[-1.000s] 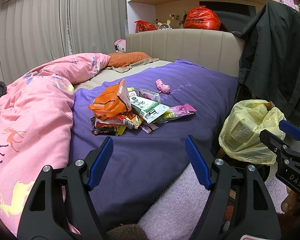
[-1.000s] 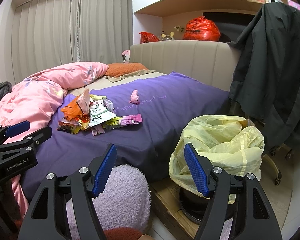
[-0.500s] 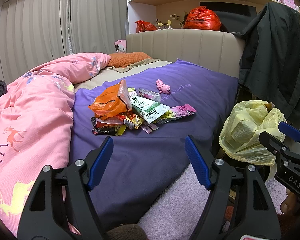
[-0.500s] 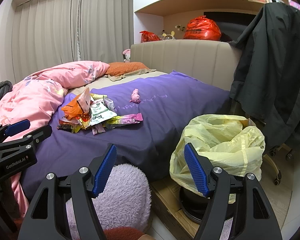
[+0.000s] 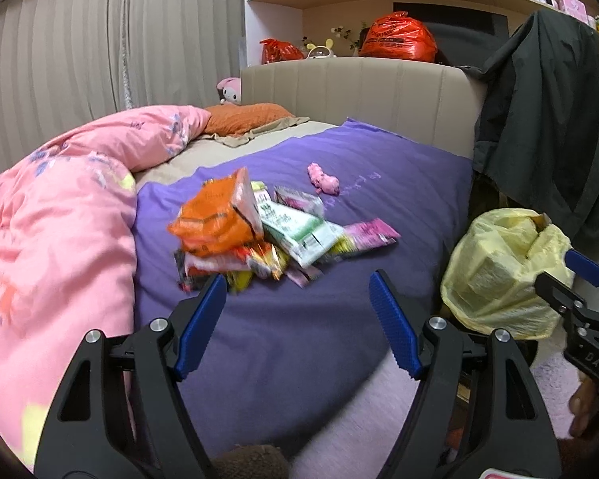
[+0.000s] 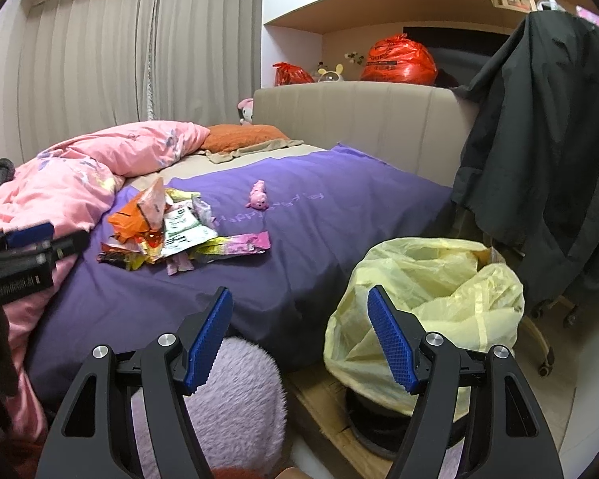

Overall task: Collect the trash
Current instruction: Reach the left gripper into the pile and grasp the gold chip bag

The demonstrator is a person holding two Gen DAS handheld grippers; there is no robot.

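Note:
A pile of snack wrappers (image 5: 259, 235) (image 6: 171, 235) lies on the purple bedspread (image 5: 299, 319), topped by an orange bag (image 5: 217, 219). My left gripper (image 5: 297, 291) hovers open just short of the pile, nothing between its blue pads. My right gripper (image 6: 299, 311) is open too, held over the bed's foot edge beside a bin lined with a yellow bag (image 6: 431, 295) (image 5: 499, 271). The right gripper (image 5: 583, 319) shows at the left wrist view's right edge; the left gripper (image 6: 24, 255) shows at the right wrist view's left edge.
A pink duvet (image 5: 60, 239) is bunched on the bed's left side. A small pink plush toy (image 5: 323, 177) lies beyond the pile. A fluffy lilac cushion (image 6: 235, 403) sits at the bed's foot. A dark coat (image 6: 547, 151) hangs at right. Red bags (image 6: 397, 60) rest behind the headboard.
My left gripper has moved forward toward the wrapper pile, which looks larger and blurred now. The right gripper has shifted only slightly. Both stay open.

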